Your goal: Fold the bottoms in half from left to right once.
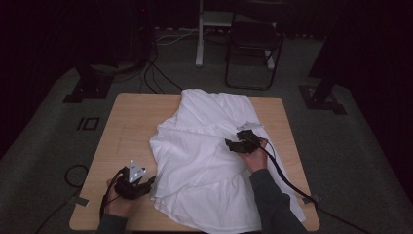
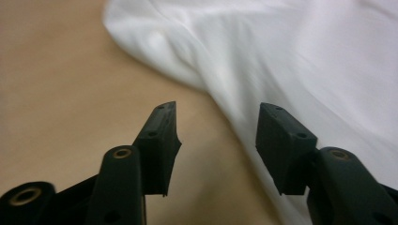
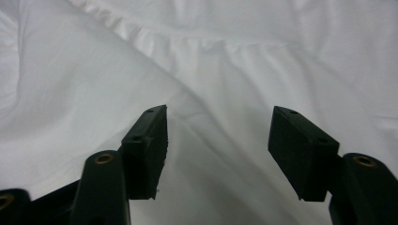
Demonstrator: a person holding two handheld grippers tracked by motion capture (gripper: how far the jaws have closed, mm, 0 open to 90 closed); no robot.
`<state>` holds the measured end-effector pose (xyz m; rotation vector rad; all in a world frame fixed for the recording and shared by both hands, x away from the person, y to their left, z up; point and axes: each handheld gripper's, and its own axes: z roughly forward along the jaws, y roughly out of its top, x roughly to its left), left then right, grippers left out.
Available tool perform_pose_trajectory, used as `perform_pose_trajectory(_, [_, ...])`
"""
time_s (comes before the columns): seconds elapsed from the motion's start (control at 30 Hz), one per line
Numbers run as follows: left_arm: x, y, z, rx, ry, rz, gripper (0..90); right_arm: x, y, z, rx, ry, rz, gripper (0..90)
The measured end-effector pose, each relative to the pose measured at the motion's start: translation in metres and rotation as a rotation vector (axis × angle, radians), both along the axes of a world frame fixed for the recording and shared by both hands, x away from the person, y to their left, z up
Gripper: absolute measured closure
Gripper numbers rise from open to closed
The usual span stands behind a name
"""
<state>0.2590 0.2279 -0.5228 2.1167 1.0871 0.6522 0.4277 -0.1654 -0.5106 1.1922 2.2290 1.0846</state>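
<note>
White cloth (image 3: 225,61) beneath right gripper (image 3: 218,129), beside left gripper (image 2: 218,124); jaws apart, empty.

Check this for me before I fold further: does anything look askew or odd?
The white cloth lies rumpled and skewed, its near corner hanging over the table edge. Both grippers, left and right, are open, holding nothing.

I work at a light wooden table (image 1: 126,126) standing on grey carpet (image 1: 44,131), in a room so dim that its far side sinks into black. Beyond the table I see a dark folding chair (image 1: 253,44) beside a white post (image 1: 199,34), with cables (image 1: 156,73) trailing across the floor.
</note>
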Motion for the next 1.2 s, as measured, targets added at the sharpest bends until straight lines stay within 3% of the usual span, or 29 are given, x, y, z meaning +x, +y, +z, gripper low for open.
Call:
perform_pose_trajectory(0.1, [-0.017,0.005,-0.003,-0.057,0.03,-0.025,45.1,0.008,0.011,-0.011,-0.02,0.047,0.016,36.6])
perform_pose_trajectory(0.13, [-0.022,0.004,-0.004,-0.066,0.045,-0.044,43.9,0.01,0.012,-0.015,-0.021,0.073,0.019,41.2])
perform_pose_trajectory(0.17, [-0.026,0.002,-0.007,-0.062,0.056,-0.066,42.7,0.011,0.012,-0.018,-0.032,0.097,0.025,50.0])
perform_pose_trajectory(0.23, [-0.033,-0.005,-0.012,-0.028,0.078,-0.105,39.3,0.007,0.011,-0.02,-0.062,0.098,0.05,72.0])
perform_pose_trajectory(0.27, [-0.035,-0.008,-0.015,-0.008,0.071,-0.116,38.3,0.003,0.009,-0.019,-0.047,0.096,0.061,79.3])
perform_pose_trajectory(0.33, [-0.032,-0.014,-0.022,0.022,0.082,-0.116,37.4,-0.007,0.0,-0.012,-0.019,0.075,0.067,84.4])
perform_pose_trajectory(0.4, [-0.026,-0.018,-0.028,0.036,0.103,-0.11,40.1,-0.021,-0.01,-0.004,0.007,0.04,0.081,85.2])
perform_pose_trajectory(0.47, [-0.021,-0.019,-0.031,0.038,0.119,-0.087,51.9,-0.036,-0.02,0.006,0.007,0.001,0.088,85.5])
perform_pose_trajectory(0.5, [-0.02,-0.017,-0.029,0.025,0.123,-0.093,62.4,-0.045,-0.026,0.01,0.007,-0.018,0.091,85.4])
perform_pose_trajectory(0.57, [-0.022,-0.014,-0.023,0.006,0.101,-0.083,79.9,-0.063,-0.04,0.018,0.007,-0.059,0.091,85.2])
perform_pose_trajectory(0.63, [-0.026,-0.011,-0.014,-0.005,0.064,-0.069,86.2,-0.081,-0.056,0.025,0.021,-0.086,0.083,87.4])
perform_pose_trajectory(0.73, [-0.036,-0.004,0.001,-0.032,0.017,-0.046,87.1,-0.107,-0.081,0.031,0.067,-0.112,0.073,88.7])
perform_pose_trajectory(0.8, [-0.047,0.001,0.012,-0.061,-0.01,-0.066,87.1,-0.126,-0.096,0.033,0.084,-0.129,0.061,88.8])
perform_pose_trajectory(0.93, [-0.071,0.004,0.028,-0.068,-0.054,-0.118,87.2,-0.172,-0.133,0.032,0.099,-0.162,0.007,88.9])
perform_pose_trajectory(1.07, [-0.089,0.0,0.032,-0.095,-0.042,-0.199,87.1,-0.212,-0.162,0.022,0.124,-0.161,-0.011,89.0])
perform_pose_trajectory(1.1, [-0.089,0.0,0.032,-0.095,-0.042,-0.199,87.1,-0.212,-0.162,0.022,0.124,-0.161,-0.011,89.0])
perform_pose_trajectory(1.13, [-0.094,-0.005,0.031,-0.093,-0.031,-0.235,87.1,-0.22,-0.166,0.018,0.12,-0.154,-0.012,89.0])
perform_pose_trajectory(1.2, [-0.095,-0.01,0.027,-0.092,-0.018,-0.276,79.1,-0.232,-0.174,0.0,0.098,-0.104,-0.03,86.6])
